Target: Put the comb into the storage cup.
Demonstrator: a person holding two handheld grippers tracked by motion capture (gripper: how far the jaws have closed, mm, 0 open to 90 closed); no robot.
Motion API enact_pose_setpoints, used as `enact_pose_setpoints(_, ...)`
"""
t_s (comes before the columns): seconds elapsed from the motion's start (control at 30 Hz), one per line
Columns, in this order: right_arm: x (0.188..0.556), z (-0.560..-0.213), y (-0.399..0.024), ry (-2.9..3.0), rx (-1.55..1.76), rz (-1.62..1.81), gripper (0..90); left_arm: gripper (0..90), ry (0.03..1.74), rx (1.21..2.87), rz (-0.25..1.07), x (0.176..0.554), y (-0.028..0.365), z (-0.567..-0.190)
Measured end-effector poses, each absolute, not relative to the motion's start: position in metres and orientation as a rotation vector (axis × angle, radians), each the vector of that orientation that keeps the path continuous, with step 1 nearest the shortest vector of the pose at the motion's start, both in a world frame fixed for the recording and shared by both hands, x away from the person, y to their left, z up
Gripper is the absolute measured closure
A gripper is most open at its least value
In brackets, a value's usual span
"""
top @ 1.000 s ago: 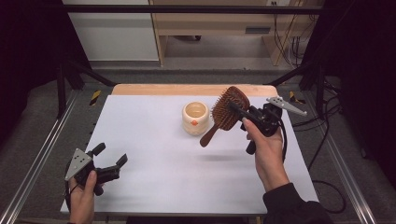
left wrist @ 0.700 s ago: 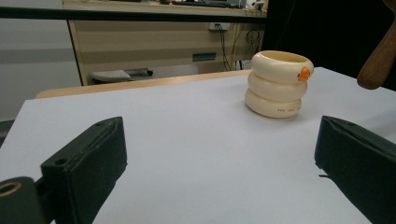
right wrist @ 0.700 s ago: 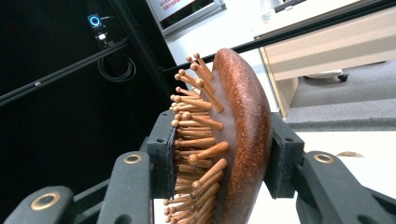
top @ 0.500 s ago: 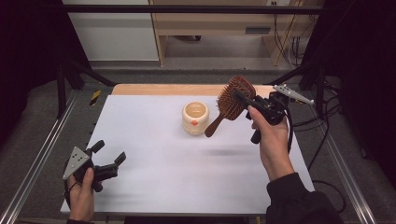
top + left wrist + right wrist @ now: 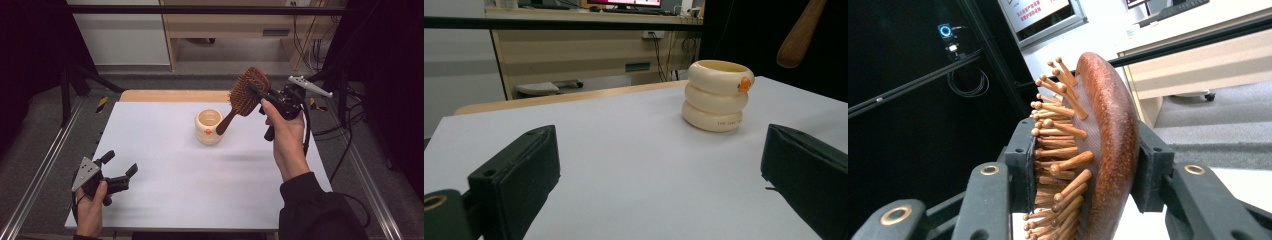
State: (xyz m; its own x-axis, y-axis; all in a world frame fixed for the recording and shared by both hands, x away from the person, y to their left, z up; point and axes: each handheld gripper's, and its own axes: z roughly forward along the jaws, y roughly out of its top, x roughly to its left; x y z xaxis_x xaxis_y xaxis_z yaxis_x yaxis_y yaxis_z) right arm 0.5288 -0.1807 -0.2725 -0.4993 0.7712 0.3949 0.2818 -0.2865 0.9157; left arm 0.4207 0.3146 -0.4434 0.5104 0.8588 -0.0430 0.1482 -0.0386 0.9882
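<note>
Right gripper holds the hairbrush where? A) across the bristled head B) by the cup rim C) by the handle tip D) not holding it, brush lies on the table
A: the right gripper clamps the hairbrush head, one jaw on the bristles, one on the back.

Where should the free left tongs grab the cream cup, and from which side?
Take the cream cup by its rim, from above: one jaw inside the open mouth, one outside. It stands upright, and its three stacked bulges would make a side pinch likely to slip. The left tongs are open; the hairbrush handle hangs close over it.
</note>
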Motion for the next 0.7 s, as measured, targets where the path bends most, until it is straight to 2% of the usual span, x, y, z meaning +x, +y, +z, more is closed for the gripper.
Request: enact_pose_setpoints(0.7, 0.571, -0.255, -0.164, 1.534, 1.33, 1.807, 53.7, 2.5, 0.903, 1.537, 0.721, 0.421, 0.314, -0.445)
